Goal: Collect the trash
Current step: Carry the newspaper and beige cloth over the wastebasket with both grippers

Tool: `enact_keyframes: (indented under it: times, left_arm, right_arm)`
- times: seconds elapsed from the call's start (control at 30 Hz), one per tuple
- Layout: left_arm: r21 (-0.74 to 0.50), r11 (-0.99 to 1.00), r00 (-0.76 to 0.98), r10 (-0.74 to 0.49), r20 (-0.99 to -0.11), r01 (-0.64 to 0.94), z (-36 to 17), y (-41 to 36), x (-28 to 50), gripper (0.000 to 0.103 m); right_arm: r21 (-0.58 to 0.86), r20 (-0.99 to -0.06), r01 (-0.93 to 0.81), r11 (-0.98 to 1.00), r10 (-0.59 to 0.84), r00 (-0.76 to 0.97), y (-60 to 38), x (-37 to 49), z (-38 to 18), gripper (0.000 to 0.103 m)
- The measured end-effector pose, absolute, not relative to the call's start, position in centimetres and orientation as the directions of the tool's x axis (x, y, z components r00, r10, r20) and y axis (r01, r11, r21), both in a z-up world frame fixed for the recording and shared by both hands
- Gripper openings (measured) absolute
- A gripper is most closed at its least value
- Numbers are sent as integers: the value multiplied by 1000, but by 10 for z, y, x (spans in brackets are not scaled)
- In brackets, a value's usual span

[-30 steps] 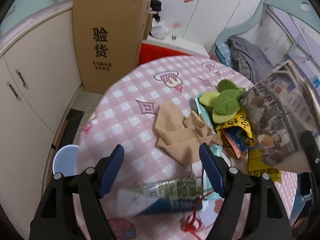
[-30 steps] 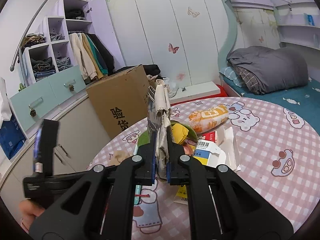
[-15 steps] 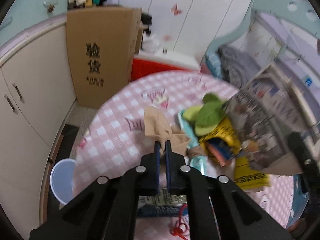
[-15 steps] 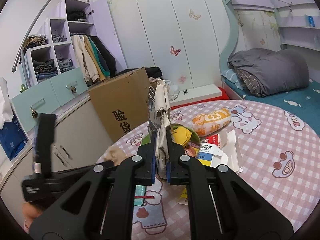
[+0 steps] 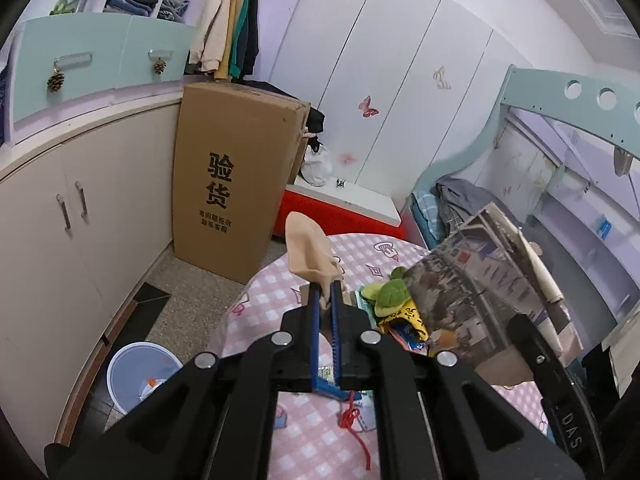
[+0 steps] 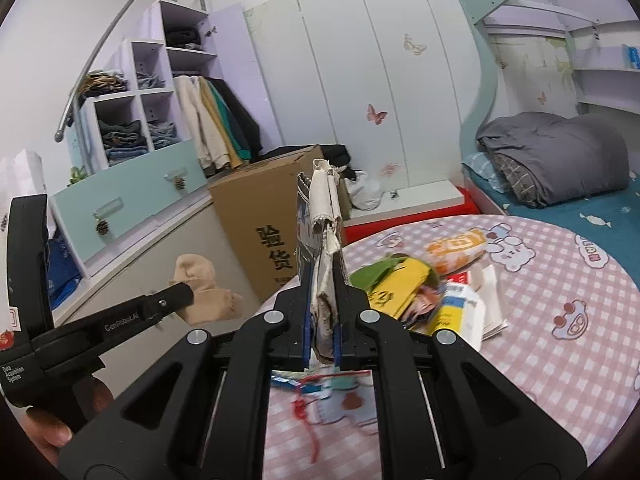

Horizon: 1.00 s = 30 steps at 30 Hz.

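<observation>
My left gripper (image 5: 326,286) is shut on a beige stocking-like cloth (image 5: 308,248) and holds it up, clear of the pink checked table (image 5: 276,280). In the right wrist view the same cloth (image 6: 204,288) hangs from the left gripper (image 6: 188,291) out past the table's left edge. My right gripper (image 6: 323,268) is shut on the rim of a printed paper bag (image 6: 326,208), seen edge-on and upright. The bag (image 5: 472,280) stands open to the right of the cloth. A trash pile with a yellow wrapper (image 6: 400,284) and an orange snack bag (image 6: 460,248) lies on the table.
A blue bin (image 5: 140,376) stands on the floor left of the table. A tall cardboard box (image 5: 236,184) leans against the cabinets behind it. A red string (image 5: 356,428) and flat packets lie at the table's near edge. A bed (image 6: 560,168) is at the far right.
The left gripper closed on the beige cloth and lifted it off the table, up and to the left. The right gripper rose a little with the bag.
</observation>
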<state>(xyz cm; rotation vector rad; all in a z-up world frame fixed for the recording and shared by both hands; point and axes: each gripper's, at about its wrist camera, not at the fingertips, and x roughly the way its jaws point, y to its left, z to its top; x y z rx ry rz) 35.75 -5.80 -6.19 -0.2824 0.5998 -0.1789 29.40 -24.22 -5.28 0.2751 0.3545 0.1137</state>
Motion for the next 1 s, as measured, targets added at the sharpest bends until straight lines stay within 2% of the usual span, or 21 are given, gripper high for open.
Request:
enact_keyframes:
  times: [0.47,0.7,1.0]
  left_arm:
    - [-306,952,828,-171,-534,-1,-59,17,325,5]
    - [-328,939,809,-111,-577,-105,-80,82,334,5]
    - [-321,913,738,-34,-674,-252,-130,155,356,5]
  right_arm:
    - [286,-341,-227,931,320,884,-157,294,-41,8]
    - [286,-384,-319,903,413,825,-97,315,-53,8]
    - [275,-477,-391,878,478,738,-29,356,-95,8]
